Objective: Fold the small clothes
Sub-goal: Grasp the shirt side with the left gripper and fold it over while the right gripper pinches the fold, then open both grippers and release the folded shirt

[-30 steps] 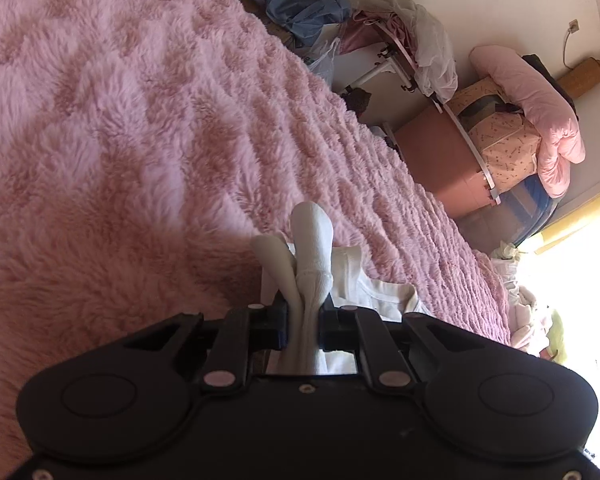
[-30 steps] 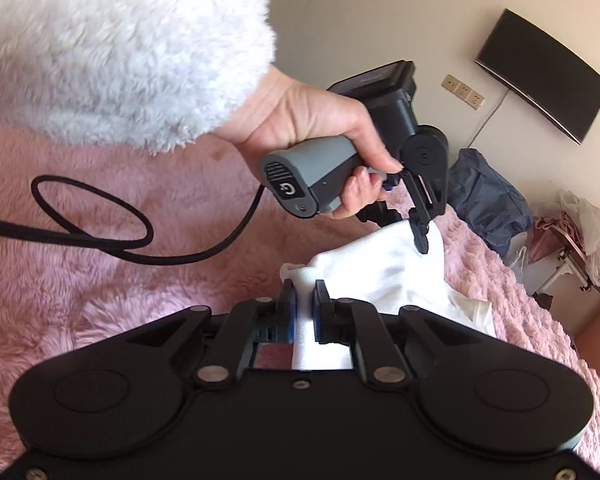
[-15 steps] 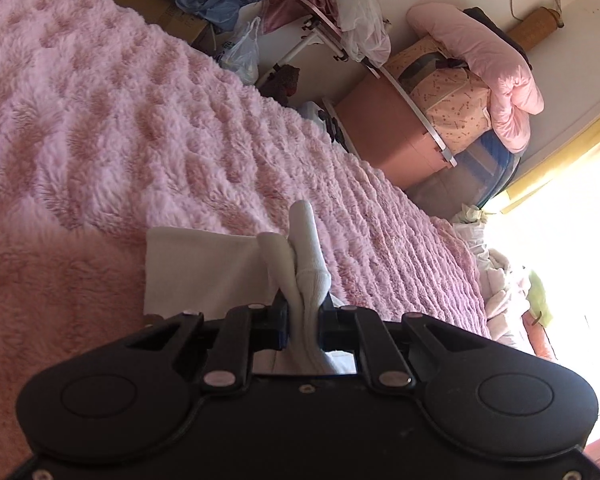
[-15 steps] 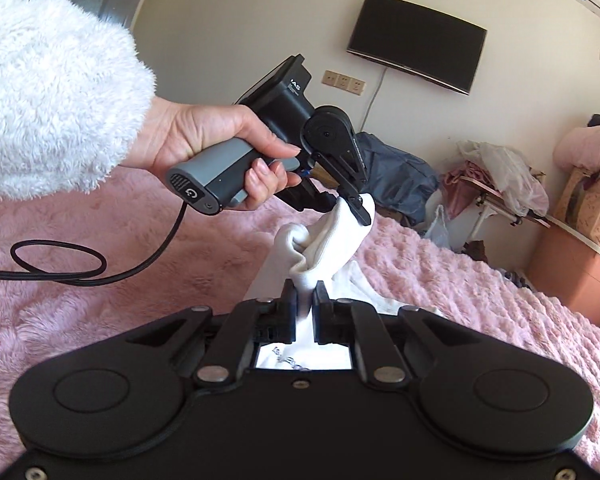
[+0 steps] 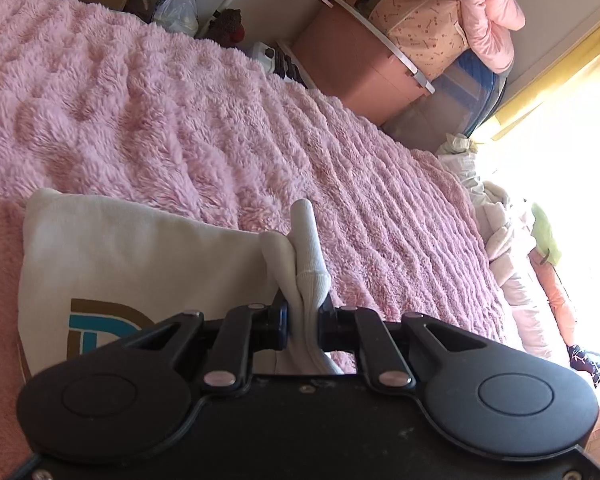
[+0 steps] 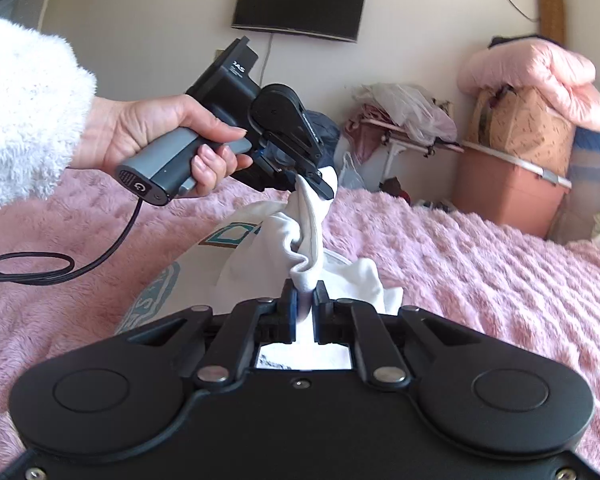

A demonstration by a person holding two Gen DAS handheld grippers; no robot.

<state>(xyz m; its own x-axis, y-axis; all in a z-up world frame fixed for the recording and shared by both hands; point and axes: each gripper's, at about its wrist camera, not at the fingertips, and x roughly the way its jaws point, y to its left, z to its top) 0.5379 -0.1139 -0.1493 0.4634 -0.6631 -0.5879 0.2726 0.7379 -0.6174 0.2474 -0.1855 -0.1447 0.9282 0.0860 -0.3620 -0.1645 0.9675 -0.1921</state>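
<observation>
A small white garment point(image 5: 132, 256) with a teal and brown print lies partly spread on the pink fluffy blanket point(image 5: 220, 120). My left gripper point(image 5: 303, 330) is shut on a bunched fold of it and holds that fold up. In the right wrist view the garment point(image 6: 312, 236) hangs stretched between both grippers. My right gripper point(image 6: 304, 306) is shut on its lower bunched edge. The left gripper point(image 6: 312, 184), held by a hand in a white fuzzy sleeve, pinches the upper end above the blanket point(image 6: 480, 260).
A black cable point(image 6: 60, 268) loops on the blanket at the left. Beyond the bed's far edge stand a pink storage box point(image 6: 508, 196), piled bedding point(image 6: 540, 68), a rack with bags point(image 6: 404, 120) and a wall television point(image 6: 300, 4).
Both grippers have lifted the garment off the blanket. The printed panel has unfolded and spread out to the left. The left gripper has moved up and away from the right one.
</observation>
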